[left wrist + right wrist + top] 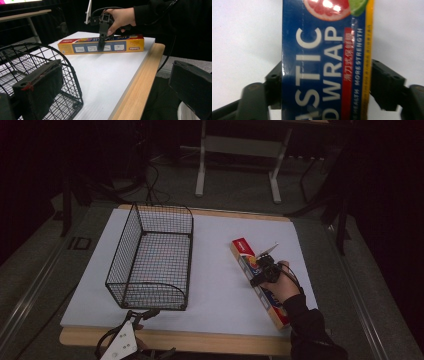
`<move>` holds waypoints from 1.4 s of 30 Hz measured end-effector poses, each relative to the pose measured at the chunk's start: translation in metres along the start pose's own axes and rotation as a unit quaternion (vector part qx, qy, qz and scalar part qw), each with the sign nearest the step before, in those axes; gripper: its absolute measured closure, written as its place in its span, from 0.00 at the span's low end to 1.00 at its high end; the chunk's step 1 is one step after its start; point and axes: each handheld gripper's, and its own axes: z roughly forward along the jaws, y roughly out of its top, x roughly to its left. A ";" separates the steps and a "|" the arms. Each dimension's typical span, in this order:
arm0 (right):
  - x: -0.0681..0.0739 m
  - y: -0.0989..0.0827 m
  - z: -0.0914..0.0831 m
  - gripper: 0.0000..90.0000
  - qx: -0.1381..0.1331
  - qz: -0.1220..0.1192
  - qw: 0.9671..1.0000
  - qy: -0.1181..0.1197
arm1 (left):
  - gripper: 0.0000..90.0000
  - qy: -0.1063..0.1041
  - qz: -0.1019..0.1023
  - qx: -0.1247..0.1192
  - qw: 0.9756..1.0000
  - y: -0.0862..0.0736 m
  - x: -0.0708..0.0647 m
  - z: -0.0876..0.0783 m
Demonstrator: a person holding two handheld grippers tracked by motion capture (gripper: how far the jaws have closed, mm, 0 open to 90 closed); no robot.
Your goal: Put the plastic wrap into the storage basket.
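Straddling the plastic wrap box [258, 281] near the worktop's right edge, the right tongs [263, 268] clamped its long sides; a level lift seemed wise. The left tongs [141, 314] sat apart by the wire basket [150, 260].

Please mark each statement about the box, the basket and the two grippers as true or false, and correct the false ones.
1. The plastic wrap box lies inside the wire basket. False: it lies on the white board, beside the basket.
2. The right gripper has a jaw on each long side of the box. True.
3. The left gripper holds the basket's rim. False: its jaws are open, close to the basket.
4. The basket is empty. True.
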 end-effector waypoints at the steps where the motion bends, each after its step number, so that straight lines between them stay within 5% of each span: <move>1: 0.000 0.001 0.001 0.40 0.007 -0.004 1.000 0.013 | 0.00 0.000 0.000 0.000 1.000 0.000 0.000 0.000; 4: 0.006 0.006 0.001 0.43 0.032 -0.005 0.999 -0.014 | 0.00 -0.001 0.001 0.006 1.000 0.000 0.000 0.001; 13: 0.006 0.009 -0.003 0.44 0.037 0.003 0.999 -0.016 | 0.00 -0.001 0.002 0.006 1.000 0.000 0.000 0.001; 32: 0.007 0.023 -0.052 0.44 -0.008 0.008 1.000 -0.025 | 0.00 0.001 -0.005 0.000 1.000 0.000 0.001 0.000; 37: 0.015 0.032 -0.064 0.44 -0.018 -0.005 0.999 -0.047 | 0.00 0.000 -0.003 -0.001 1.000 0.000 0.000 0.000; 42: 0.022 0.039 -0.073 0.44 -0.023 -0.011 0.999 -0.042 | 0.00 0.002 -0.003 -0.003 1.000 0.000 0.000 0.000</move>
